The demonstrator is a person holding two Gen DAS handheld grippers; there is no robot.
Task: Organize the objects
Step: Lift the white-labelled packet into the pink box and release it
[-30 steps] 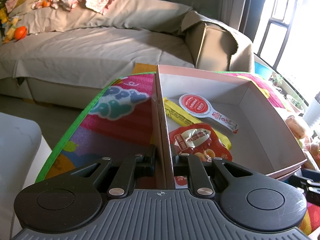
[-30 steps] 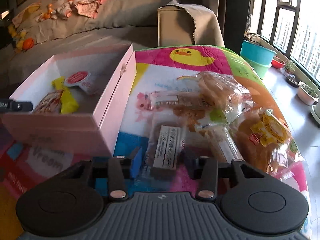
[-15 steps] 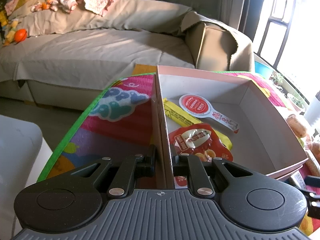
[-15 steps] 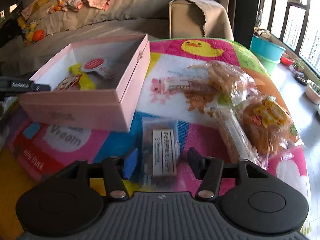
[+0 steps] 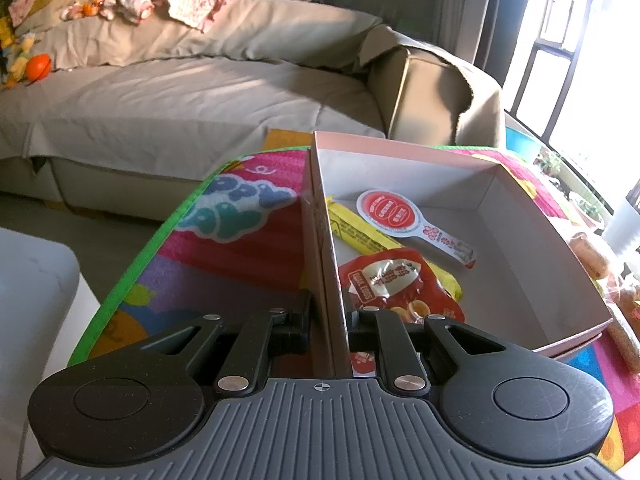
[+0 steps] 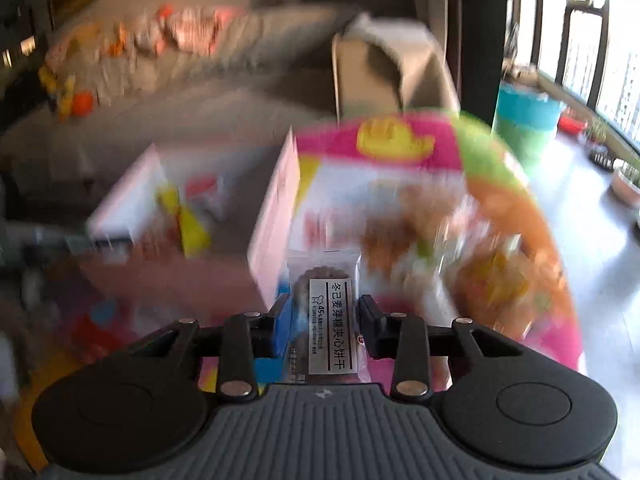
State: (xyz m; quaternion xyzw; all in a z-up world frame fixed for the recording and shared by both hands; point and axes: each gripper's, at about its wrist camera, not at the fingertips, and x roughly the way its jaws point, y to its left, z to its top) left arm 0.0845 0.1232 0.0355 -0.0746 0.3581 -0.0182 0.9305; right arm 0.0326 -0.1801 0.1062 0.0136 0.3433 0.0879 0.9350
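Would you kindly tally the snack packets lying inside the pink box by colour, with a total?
Yellow: 1, the long stick packet
Red pouch: 1, the quail-egg pouch
White with red label: 1, the spoon-shaped packet
Total: 3 inside the pink box

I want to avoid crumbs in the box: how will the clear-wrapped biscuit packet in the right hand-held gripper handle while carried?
The biscuit packet probably feels light; it sits clamped in the right hand-held gripper, whose jaws have just been closing. The round biscuit inside looks stiff but likely brittle. The clear film may be slippery, and its loose top edge floppy.
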